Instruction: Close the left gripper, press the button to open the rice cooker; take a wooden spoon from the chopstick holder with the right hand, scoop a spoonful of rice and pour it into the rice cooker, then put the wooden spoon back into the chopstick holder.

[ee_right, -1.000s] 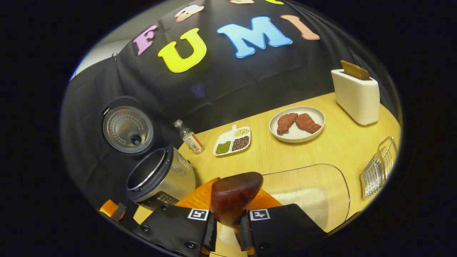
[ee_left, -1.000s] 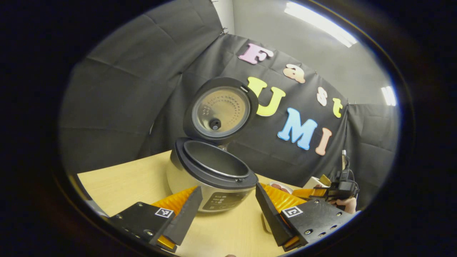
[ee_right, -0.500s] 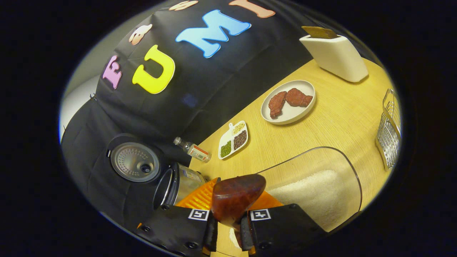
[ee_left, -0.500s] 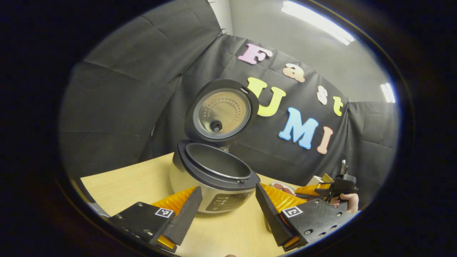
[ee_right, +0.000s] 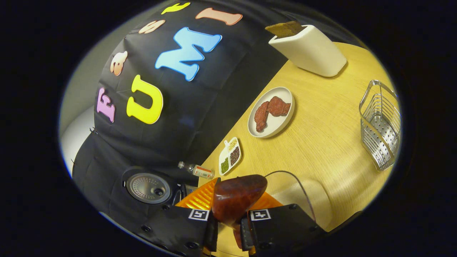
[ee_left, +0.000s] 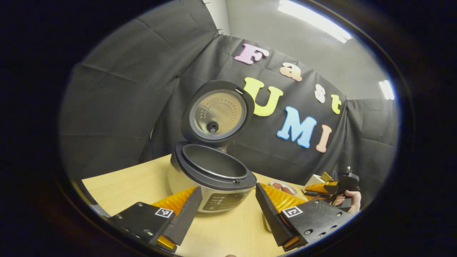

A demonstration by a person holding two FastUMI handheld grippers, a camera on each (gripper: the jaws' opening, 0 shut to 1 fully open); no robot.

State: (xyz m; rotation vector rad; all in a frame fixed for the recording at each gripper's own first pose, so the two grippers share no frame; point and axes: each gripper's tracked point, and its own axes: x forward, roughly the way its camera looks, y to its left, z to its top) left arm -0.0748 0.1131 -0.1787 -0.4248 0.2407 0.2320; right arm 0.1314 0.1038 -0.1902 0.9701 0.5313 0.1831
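The rice cooker (ee_left: 214,171) stands on the wooden table with its lid (ee_left: 217,113) raised and the inner pot showing dark. My left gripper (ee_left: 226,214) is open in front of its control panel, holding nothing. My right gripper (ee_right: 228,228) is shut on the wooden spoon (ee_right: 238,195), whose dark red-brown bowl sticks out above the fingers, just over the clear rice container (ee_right: 303,192). Any rice in the spoon is hidden. The cooker's lid (ee_right: 148,187) lies low at the left of the right gripper view. A hand (ee_left: 351,197) holds that gripper far right in the left gripper view.
On the table are a small bottle (ee_right: 198,170), a sectioned dish of beans (ee_right: 230,156), a plate of meat (ee_right: 271,112), a white box with a brown slice (ee_right: 307,50) and a metal wire chopstick holder (ee_right: 380,125) at the right.
The right gripper has rolled with the spoon, so its view has turned; the rice container has slid lower and the cooker has sunk towards the edge. The left gripper has hardly moved.
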